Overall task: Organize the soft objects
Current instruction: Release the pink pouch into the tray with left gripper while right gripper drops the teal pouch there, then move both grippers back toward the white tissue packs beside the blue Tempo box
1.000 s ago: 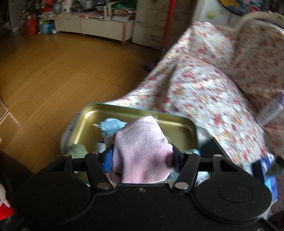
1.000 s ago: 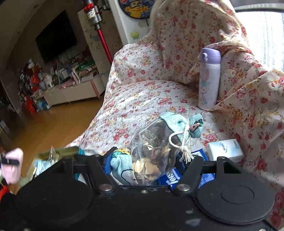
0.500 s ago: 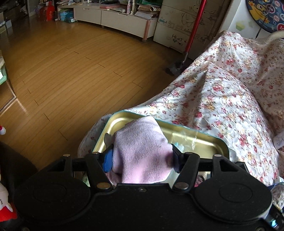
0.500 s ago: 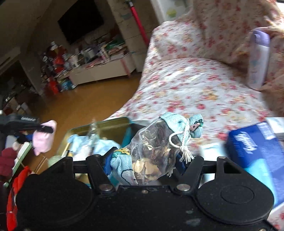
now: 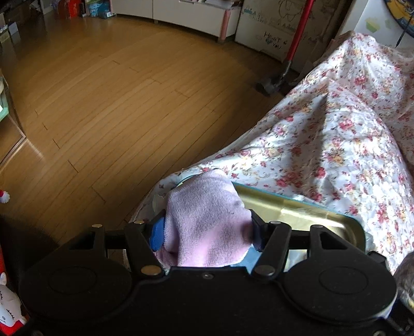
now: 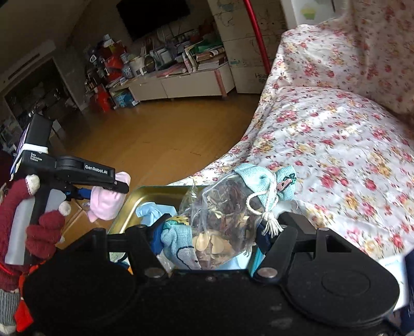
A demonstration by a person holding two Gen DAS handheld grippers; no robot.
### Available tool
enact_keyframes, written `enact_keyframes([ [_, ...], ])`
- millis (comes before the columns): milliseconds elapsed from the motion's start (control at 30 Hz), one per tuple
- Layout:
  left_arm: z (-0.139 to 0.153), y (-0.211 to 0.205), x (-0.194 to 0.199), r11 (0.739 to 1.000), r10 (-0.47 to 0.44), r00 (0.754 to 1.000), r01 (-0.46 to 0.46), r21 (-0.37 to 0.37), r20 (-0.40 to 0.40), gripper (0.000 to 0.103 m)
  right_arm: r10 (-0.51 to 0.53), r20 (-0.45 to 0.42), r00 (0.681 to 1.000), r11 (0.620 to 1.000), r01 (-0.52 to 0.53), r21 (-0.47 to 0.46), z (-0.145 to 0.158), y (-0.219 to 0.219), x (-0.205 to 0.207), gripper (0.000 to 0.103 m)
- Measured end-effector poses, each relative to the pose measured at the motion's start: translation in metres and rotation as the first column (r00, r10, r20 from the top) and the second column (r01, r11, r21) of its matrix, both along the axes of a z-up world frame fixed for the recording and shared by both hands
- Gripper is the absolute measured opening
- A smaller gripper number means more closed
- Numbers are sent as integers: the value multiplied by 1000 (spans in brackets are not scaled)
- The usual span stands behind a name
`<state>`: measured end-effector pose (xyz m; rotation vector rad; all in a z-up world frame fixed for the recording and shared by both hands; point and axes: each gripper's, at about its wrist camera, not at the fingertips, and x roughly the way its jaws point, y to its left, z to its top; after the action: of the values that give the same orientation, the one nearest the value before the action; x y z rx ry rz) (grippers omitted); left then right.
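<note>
A red-handled vacuum [image 5: 295, 49] leans by the cluttered white cabinet [image 6: 181, 82]; a television [image 6: 155, 15] hangs above.

A wooden plank floor [image 5: 124, 103] spreads ahead and to the left of the grippers, lit warmly with a bright sheen. To the right lies a sofa under a white flowered cover [image 6: 336, 134], creased and sunlit. Far ahead a low white cabinet [image 6: 181, 85] stands against the wall, heaped with books, papers and boxes. Above it hangs a dark television [image 6: 155, 15]. A red-handled floor cleaner [image 5: 289, 59] leans by drawn-on cardboard boxes [image 5: 269, 28] beyond the sofa's end.
</note>
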<state>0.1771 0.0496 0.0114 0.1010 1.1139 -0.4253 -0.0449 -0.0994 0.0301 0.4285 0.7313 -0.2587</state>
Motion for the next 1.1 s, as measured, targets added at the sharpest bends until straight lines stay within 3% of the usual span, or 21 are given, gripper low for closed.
enact_keyframes([
  [233,-15,2,2,999,-22,999,23,29,-29,59,12,-28,1000,1000,-12,-4,-7,2,30,68],
  [367,-14,3,1,999,-31,1000,31,24,-1,74,14,-39,999,1000,-14,-9,-11,2,38,75],
  [533,-9,1,-5,999,-43,999,43,20,18,74,12,-38,999,1000,-13,-23,-10,6,34,76],
  [833,4,-8,-47,995,-95,993,93,44,71,74,-22,-27,999,999,21,-33,-3,2,-1,76],
  [1100,21,-23,-108,983,-181,976,178,41,124,77,-92,-43,995,993,89,-74,0,-2,-70,78],
])
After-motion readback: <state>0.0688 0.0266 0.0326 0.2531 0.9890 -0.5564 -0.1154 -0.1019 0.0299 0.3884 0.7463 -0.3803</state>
